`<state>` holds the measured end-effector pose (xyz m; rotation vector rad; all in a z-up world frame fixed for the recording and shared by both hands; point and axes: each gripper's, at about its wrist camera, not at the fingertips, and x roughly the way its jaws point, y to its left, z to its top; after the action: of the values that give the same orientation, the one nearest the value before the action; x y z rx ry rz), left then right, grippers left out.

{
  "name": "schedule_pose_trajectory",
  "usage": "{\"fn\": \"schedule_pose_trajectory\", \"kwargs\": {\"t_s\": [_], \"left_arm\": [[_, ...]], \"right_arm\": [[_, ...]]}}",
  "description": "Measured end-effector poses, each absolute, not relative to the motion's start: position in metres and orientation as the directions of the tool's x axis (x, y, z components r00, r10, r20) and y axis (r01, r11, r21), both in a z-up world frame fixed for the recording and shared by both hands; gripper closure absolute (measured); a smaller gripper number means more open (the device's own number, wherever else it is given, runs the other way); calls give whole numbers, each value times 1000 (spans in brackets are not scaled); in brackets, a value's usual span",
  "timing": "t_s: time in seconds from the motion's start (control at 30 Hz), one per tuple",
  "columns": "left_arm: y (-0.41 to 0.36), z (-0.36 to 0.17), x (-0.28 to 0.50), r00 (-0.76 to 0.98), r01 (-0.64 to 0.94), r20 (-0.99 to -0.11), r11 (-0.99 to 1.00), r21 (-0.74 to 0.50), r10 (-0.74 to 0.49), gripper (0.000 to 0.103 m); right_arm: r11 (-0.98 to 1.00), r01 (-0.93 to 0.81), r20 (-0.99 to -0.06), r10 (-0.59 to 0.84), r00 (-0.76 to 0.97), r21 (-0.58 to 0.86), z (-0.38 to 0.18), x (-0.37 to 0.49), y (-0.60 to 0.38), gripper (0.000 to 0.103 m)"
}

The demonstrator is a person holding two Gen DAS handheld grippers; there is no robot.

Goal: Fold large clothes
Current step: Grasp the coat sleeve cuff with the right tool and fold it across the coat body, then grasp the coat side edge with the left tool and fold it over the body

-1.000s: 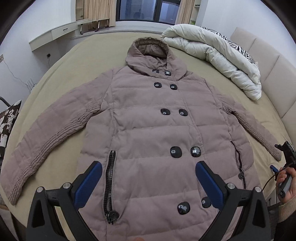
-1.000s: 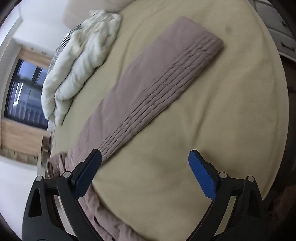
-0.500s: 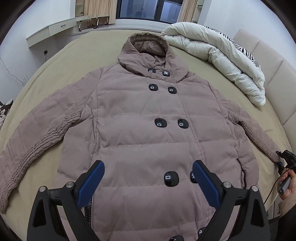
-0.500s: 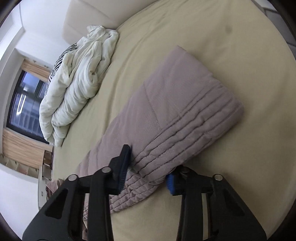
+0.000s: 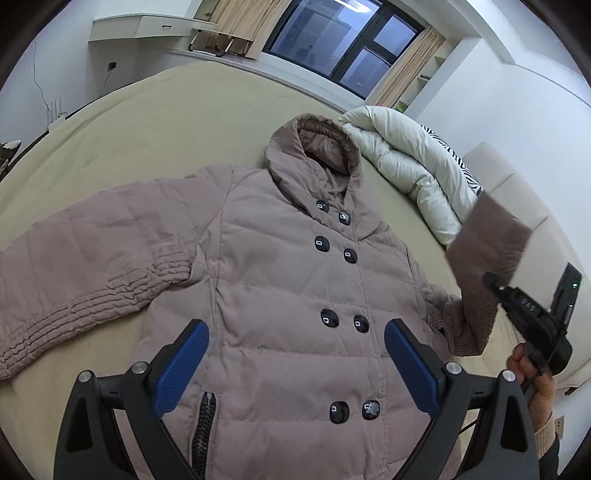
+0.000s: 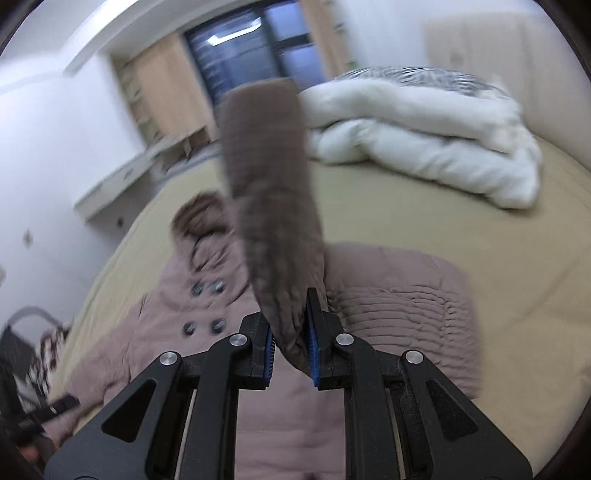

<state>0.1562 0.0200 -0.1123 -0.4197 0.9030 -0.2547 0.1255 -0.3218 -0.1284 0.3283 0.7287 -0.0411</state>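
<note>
A mauve quilted hooded coat [image 5: 288, 288] with dark buttons lies face up on the beige bed, its left sleeve [image 5: 85, 266] stretched out flat. My left gripper [image 5: 295, 362] is open and empty, hovering above the coat's lower front. My right gripper [image 6: 290, 347] is shut on the coat's right sleeve [image 6: 273, 206] and holds it lifted off the bed, the cuff end standing up. In the left wrist view the raised sleeve [image 5: 487, 258] and the right gripper [image 5: 495, 284] show at the right. The coat body [image 6: 207, 317] lies below in the blurred right wrist view.
A white rolled duvet [image 5: 413, 166] with a zebra-print pillow lies at the bed's far right, also in the right wrist view [image 6: 424, 140]. A padded headboard [image 5: 524, 206] runs along the right. A window [image 5: 343, 40] and wall desk [image 5: 147, 27] are beyond the bed [image 5: 147, 122].
My right gripper closed on the right sleeve and lifted it off the bed, swinging toward the coat body. My left gripper tilted up over the coat, still open.
</note>
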Motion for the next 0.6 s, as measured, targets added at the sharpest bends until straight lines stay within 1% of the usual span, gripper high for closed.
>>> {"fn": "schedule_pose_trajectory", "kwargs": {"t_s": [0.07, 0.1, 0.2, 0.3, 0.37, 0.4, 0.43, 0.47, 0.5, 0.53, 0.6], "left_arm": [[30, -114, 161, 601, 34, -698, 885, -465, -390, 5], [33, -116, 164, 601, 30, -696, 882, -471, -392, 5], [41, -126, 174, 585, 16, -694, 862, -507, -420, 5], [40, -139, 184, 548, 10, -696, 836, -549, -464, 5], [35, -147, 191, 523, 7, -694, 816, -578, -496, 4], [30, -151, 196, 512, 4, -694, 809, -588, -507, 4], [25, -154, 200, 499, 8, -693, 803, -596, -520, 4], [18, -157, 207, 484, 13, -692, 795, -607, -536, 4], [10, -162, 214, 463, 10, -697, 789, -614, -548, 4], [5, -165, 219, 448, 10, -698, 784, -621, -558, 4], [-12, -170, 232, 413, 27, -689, 765, -644, -595, 4]], "right_arm": [[956, 113, -708, 117, 696, 269, -153, 146, -283, 88], [965, 100, -734, 115, 670, 243, -167, 154, -267, 87], [993, 40, -795, 66, 603, 113, -207, 163, -222, 85], [1000, -14, -792, 27, 610, 24, -227, 152, -195, 83], [1000, -18, -770, 29, 638, 23, -228, 127, -190, 80], [999, -20, -762, 33, 646, 26, -228, 117, -189, 76], [999, -29, -762, 41, 647, 29, -227, 111, -192, 58], [997, -53, -766, 73, 638, 50, -226, 108, -191, 36], [993, -84, -767, 115, 631, 81, -228, 103, -180, 5], [991, -100, -768, 128, 628, 84, -227, 96, -180, 0], [991, -132, -787, 101, 608, 26, -228, 89, -170, 0]]}}
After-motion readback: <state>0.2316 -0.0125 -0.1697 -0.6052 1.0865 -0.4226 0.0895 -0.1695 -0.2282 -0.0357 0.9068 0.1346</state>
